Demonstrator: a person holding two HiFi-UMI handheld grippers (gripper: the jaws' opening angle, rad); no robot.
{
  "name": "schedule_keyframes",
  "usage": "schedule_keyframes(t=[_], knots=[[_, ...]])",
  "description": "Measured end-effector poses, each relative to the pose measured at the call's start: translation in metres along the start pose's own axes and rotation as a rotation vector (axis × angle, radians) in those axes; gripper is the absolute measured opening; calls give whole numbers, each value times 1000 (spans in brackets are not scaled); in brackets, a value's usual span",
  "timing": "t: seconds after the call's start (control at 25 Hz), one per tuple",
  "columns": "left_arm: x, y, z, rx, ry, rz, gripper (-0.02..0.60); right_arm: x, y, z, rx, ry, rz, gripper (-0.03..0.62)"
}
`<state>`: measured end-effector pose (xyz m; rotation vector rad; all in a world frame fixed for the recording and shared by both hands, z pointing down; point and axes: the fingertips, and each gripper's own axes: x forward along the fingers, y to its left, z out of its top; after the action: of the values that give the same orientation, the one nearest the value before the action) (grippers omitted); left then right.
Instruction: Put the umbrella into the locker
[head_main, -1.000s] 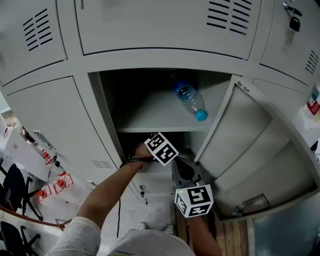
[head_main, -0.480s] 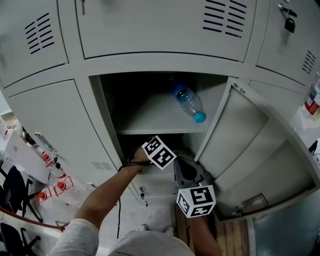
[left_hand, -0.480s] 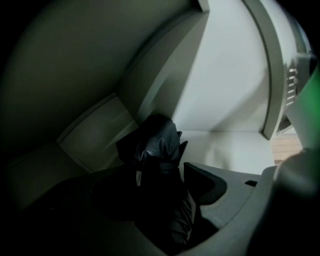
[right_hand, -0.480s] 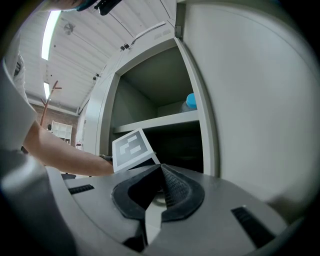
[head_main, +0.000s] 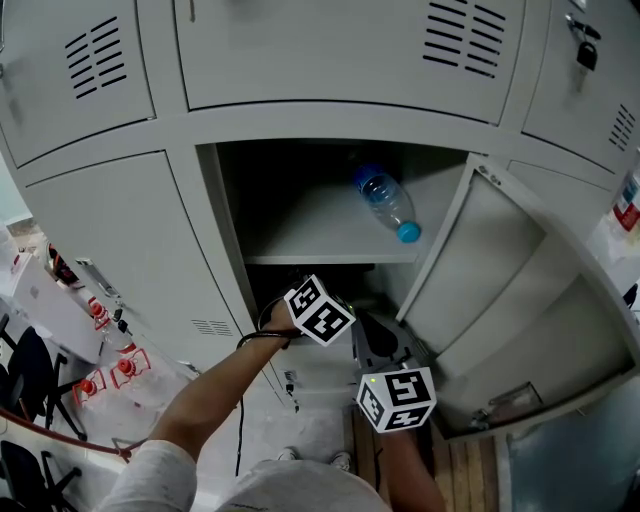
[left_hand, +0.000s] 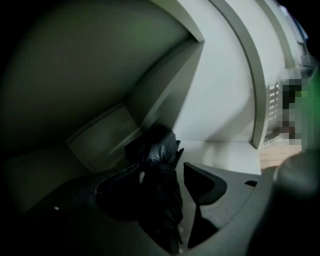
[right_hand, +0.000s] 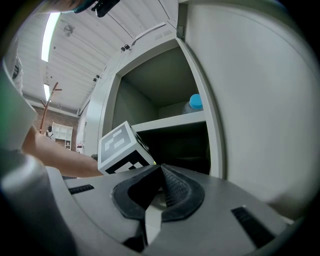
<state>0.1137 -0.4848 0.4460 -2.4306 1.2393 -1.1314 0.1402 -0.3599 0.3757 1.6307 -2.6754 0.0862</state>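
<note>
A bank of grey metal lockers fills the head view, one locker (head_main: 228, 215) standing open with its door (head_main: 500, 285) swung out to the right of its inner shelf (head_main: 310, 258). A clear bottle (head_main: 385, 203) with a blue cap lies on the shelf. Below the shelf, inside the dark lower compartment, a folded black umbrella (left_hand: 159, 147) runs lengthwise along the jaws, its far end pointing toward the compartment's back corner. The left hand-held gripper (left_hand: 161, 172) has its jaws narrowly parted, pinching the umbrella between them. The right hand-held gripper (right_hand: 160, 175) hangs below the shelf and outside the locker, jaws pressed together on nothing.
</note>
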Motion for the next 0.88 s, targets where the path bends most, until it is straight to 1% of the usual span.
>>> schedule_keyframes(t=[0.12, 0.28, 0.48, 0.6, 0.76, 0.88], knots=[[-6, -2, -1, -53, -21, -21, 281, -1, 3, 1, -3, 1, 0, 3], [-16, -7, 4, -99, -65, -50, 272, -2, 5, 1, -8, 1, -3, 3], [-32, -12, 13, -202, -142, -115, 261, -4, 7, 1, -5, 3, -8, 3], [-42, -14, 14, -263, -187, -136, 242, -4, 7, 1, -6, 3, -10, 3], [-57, -9, 15, -327, -250, -120, 218, -5, 7, 4, -10, 1, -8, 3], [-70, -5, 12, -361, -269, -92, 213, -4, 7, 5, -12, -3, -5, 3]])
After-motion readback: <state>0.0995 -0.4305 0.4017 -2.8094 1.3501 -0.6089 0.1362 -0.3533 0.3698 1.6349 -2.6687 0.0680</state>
